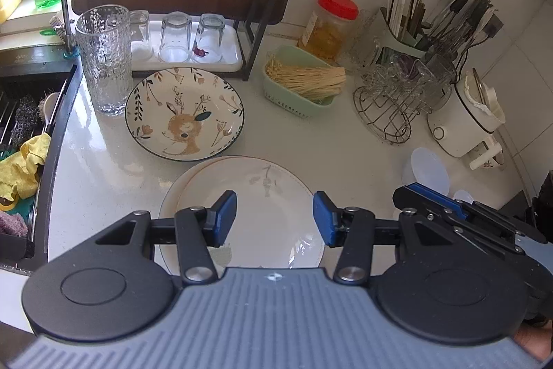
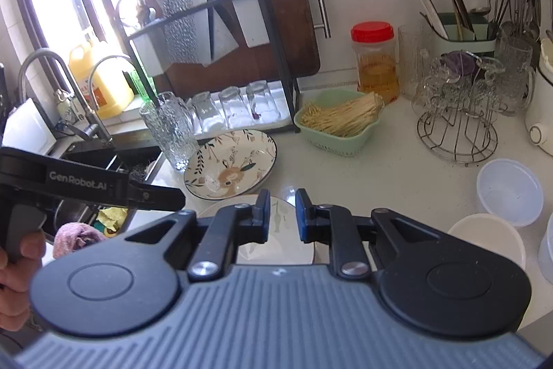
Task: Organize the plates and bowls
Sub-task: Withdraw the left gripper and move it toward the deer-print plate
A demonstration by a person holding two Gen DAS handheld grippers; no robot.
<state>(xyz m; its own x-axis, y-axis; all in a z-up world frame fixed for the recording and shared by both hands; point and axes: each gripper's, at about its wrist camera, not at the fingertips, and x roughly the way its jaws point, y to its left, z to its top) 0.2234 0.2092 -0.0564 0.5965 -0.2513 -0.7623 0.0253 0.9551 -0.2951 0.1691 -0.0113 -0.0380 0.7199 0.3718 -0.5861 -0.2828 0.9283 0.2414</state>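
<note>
My left gripper (image 1: pixel 274 218) hovers above white plate (image 1: pixel 262 196), jaws wide, nothing between them. Plate pale, thin brownish rim, faint grey sprig print, sits on pale counter (image 1: pixel 103 154) near front edge; second rim shows just under its left side, so likely stacked pair. Deer plate (image 1: pixel 185 113) just behind, touching or nearly so: cream, dark rim, leaf border, brown deer centre. Textured glass (image 1: pixel 103 57) beside it. My right gripper (image 2: pixel 282 215) over same white plate, jaws narrow, empty. Translucent bowl (image 2: pixel 509 191), white bowl (image 2: pixel 487 239) at right.
</note>
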